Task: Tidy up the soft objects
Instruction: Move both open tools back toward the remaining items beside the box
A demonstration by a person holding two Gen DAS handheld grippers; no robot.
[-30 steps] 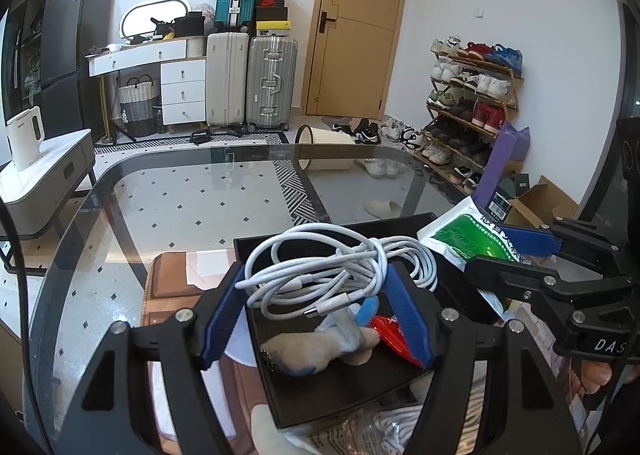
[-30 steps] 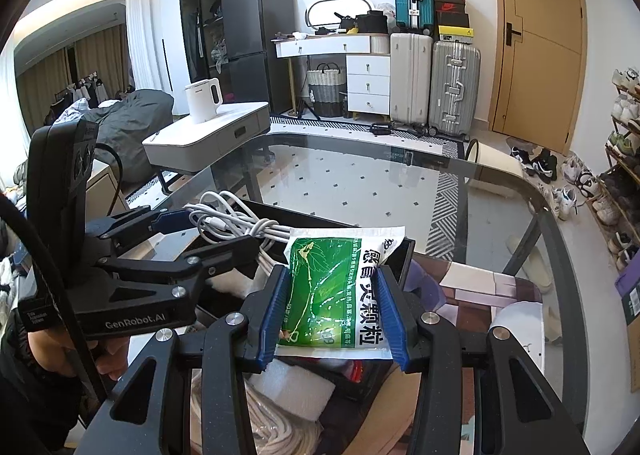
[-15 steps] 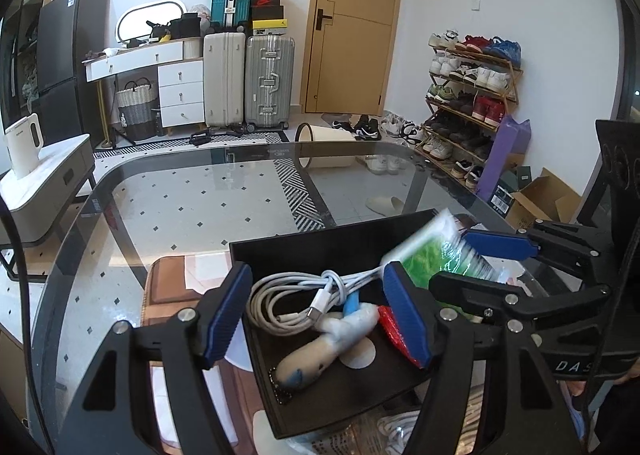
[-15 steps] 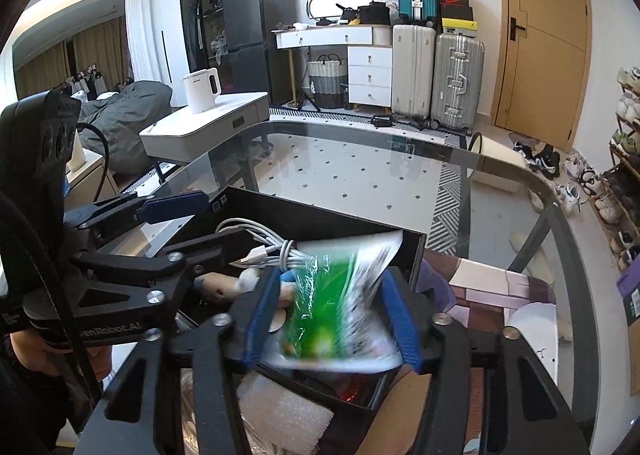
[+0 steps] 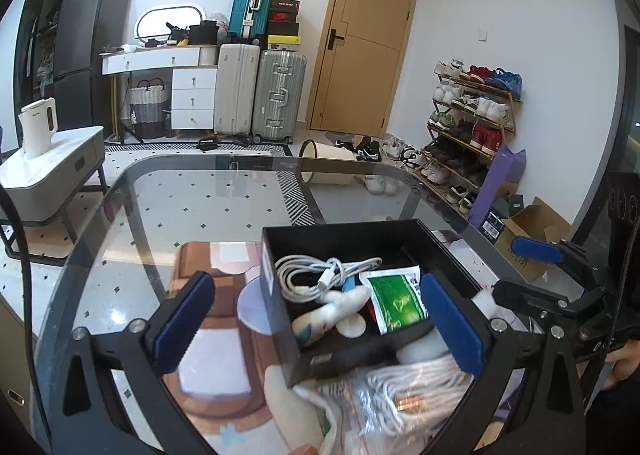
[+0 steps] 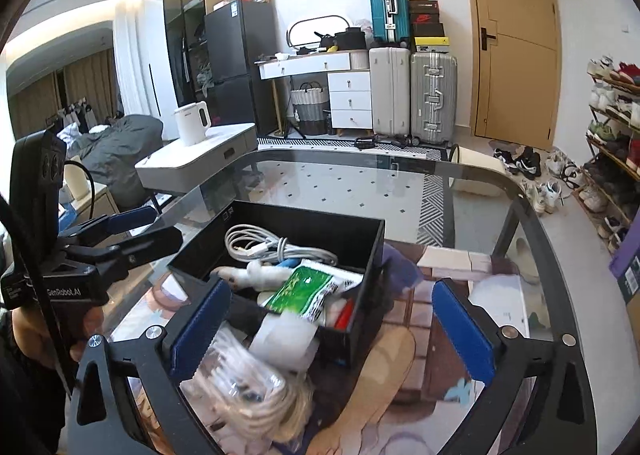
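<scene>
While on the glass worktop [image 6: 460, 191], black box [image 6: 372, 251] already loaded: white cable [image 6: 276, 245], green sachet [image 6: 308, 289], plush toy [image 6: 256, 271] inside. Just in front of box, bagged rope [image 6: 244, 395] left to stow. Left gripper [image 5: 316, 319], right gripper [image 6: 328, 331]: jaws wide apart, holding nothing.

I count one black box [image 5: 352, 353], one white cable [image 5: 320, 275] and one green packet [image 5: 396, 301]. I see three suitcases [image 5: 280, 95].

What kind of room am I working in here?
Most likely a lived-in home, a living or entry area: a loaded shoe rack, suitcases beside a door, and a glass table.
</scene>
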